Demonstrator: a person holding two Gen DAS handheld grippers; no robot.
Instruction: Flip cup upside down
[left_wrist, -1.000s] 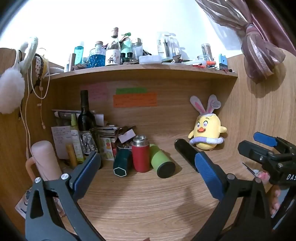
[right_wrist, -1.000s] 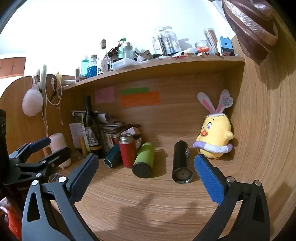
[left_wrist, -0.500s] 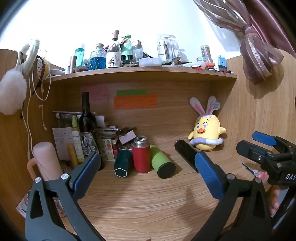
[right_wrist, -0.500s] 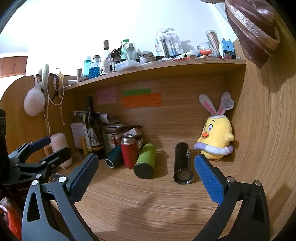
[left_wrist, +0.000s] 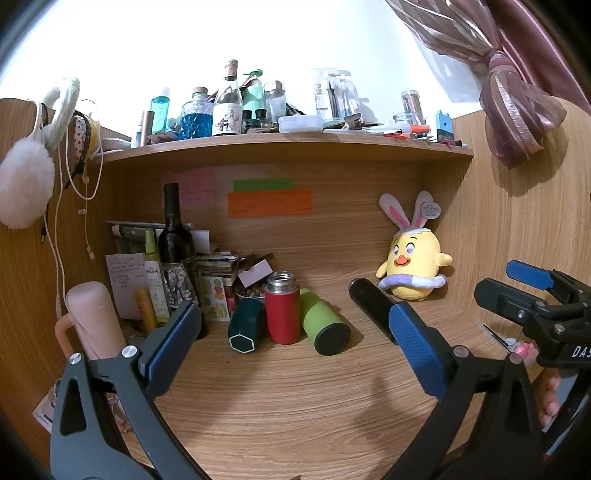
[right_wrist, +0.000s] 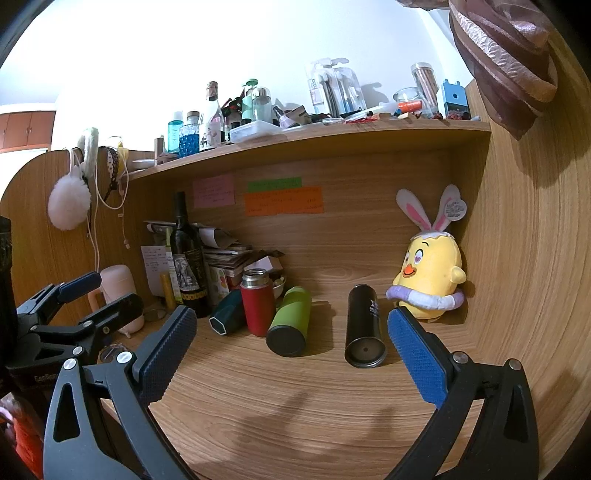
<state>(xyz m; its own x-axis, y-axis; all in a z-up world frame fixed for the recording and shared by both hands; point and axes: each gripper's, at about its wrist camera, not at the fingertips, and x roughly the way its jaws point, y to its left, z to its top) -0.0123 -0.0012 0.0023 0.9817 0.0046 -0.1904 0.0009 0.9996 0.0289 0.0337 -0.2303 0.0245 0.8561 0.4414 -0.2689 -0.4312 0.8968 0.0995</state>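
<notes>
A red cup (left_wrist: 282, 313) (right_wrist: 257, 303) with a steel open neck stands upright at the back of the wooden desk. A dark green cup (left_wrist: 246, 325) (right_wrist: 228, 317), a light green cup (left_wrist: 322, 321) (right_wrist: 289, 321) and a black cup (left_wrist: 372, 304) (right_wrist: 363, 325) lie on their sides around it. My left gripper (left_wrist: 291, 347) is open and empty, in front of the cups. My right gripper (right_wrist: 291, 345) is open and empty too, a little short of the black cup. Each gripper shows at the edge of the other's view.
A wine bottle (left_wrist: 175, 243), papers and small bottles crowd the back left corner. A pink jug (left_wrist: 96, 321) stands at the left. A yellow plush chick (left_wrist: 413, 266) sits at the back right by the side wall. A cluttered shelf (left_wrist: 288, 142) runs overhead.
Both views have tilted down a little, so the scene sits slightly lower in frame. The cups have not moved and both grippers stay open.
</notes>
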